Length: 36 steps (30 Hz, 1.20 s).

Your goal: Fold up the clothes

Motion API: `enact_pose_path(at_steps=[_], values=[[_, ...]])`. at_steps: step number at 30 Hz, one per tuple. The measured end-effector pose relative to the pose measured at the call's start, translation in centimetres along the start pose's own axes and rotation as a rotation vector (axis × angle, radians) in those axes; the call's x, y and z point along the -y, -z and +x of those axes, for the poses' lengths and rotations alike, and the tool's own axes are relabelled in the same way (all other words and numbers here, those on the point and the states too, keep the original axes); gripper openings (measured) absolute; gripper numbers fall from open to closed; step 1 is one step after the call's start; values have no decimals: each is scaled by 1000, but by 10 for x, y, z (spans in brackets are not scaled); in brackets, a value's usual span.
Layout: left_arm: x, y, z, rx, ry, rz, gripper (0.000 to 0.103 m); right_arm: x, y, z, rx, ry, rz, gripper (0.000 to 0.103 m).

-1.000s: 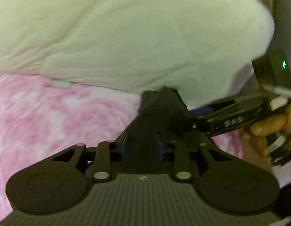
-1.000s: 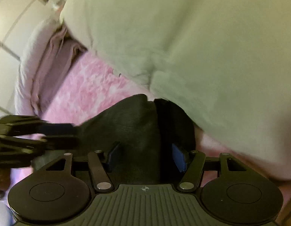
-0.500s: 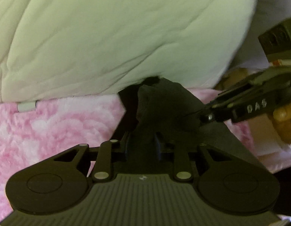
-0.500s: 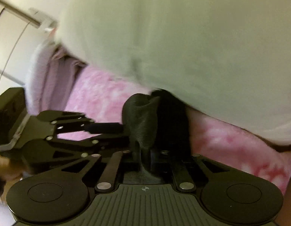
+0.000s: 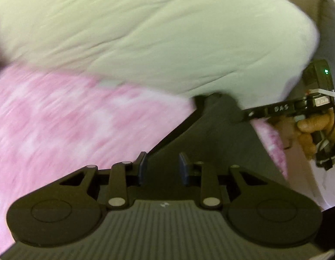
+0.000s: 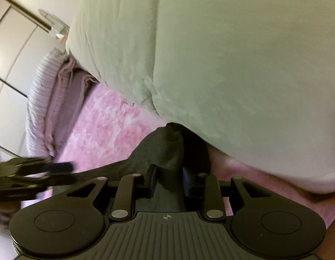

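A big pale green pillow (image 5: 145, 39) lies on the pink fuzzy blanket (image 5: 59, 125). In front of it the dark garment (image 5: 213, 134) is stretched between both tools. The left gripper (image 5: 162, 165) has narrow jaws with cloth between them; the right gripper (image 6: 167, 179) as well. The garment's long axis seems to run from one gripper to the other, equally near both.

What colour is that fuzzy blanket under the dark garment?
The fuzzy blanket is mottled pink and white, clearest in the right wrist view; the dark garment lies on it.
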<state>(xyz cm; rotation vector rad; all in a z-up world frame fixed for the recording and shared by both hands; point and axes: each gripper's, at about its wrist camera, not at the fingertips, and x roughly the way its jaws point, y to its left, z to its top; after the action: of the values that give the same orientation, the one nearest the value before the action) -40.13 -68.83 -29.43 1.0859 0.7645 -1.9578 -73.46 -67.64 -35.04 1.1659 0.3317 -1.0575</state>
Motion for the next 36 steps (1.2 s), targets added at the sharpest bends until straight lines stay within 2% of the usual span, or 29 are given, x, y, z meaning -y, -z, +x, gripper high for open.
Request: enact_pose_path(at_steps=[1, 3, 7, 10, 13, 15, 20, 24, 26, 27, 30, 33, 36], values=[[-7, 8, 0, -24, -31, -21, 22, -4, -1, 5, -12, 52, -24, 28], [-19, 20, 5, -38, -70, -48, 16, -11, -1, 15, -27, 92, -51, 28], [-27, 18, 28, -11, -88, -53, 16, -18, 3, 27, -22, 125, -112, 28], [-31, 14, 37, 9, -84, -51, 18, -18, 4, 19, -16, 114, -125, 28], [-34, 19, 26, 39, -69, -65, 17, -25, 8, -5, 5, 139, -146, 30], [-32, 26, 9, 75, -93, -49, 16, -39, 17, -20, 37, 161, -173, 35], [-23, 70, -46, 184, -78, -13, 16, -82, 77, -68, 63, 194, -309, 42], [1, 121, -91, 220, -89, 124, 20, -120, 149, -93, 28, 244, -503, 48], [16, 145, -100, 208, -88, 221, 20, -126, 176, -99, 17, 286, -521, 50], [22, 154, -98, 192, -90, 267, 20, -122, 186, -101, 19, 299, -462, 51], [33, 177, -80, 130, -103, 350, 20, -87, 200, -111, 57, 254, -105, 51], [31, 191, -67, 128, -110, 331, 20, -47, 214, -114, 122, 167, 208, 51], [30, 196, -64, 143, -111, 322, 20, -24, 227, -106, 167, 20, 359, 51]])
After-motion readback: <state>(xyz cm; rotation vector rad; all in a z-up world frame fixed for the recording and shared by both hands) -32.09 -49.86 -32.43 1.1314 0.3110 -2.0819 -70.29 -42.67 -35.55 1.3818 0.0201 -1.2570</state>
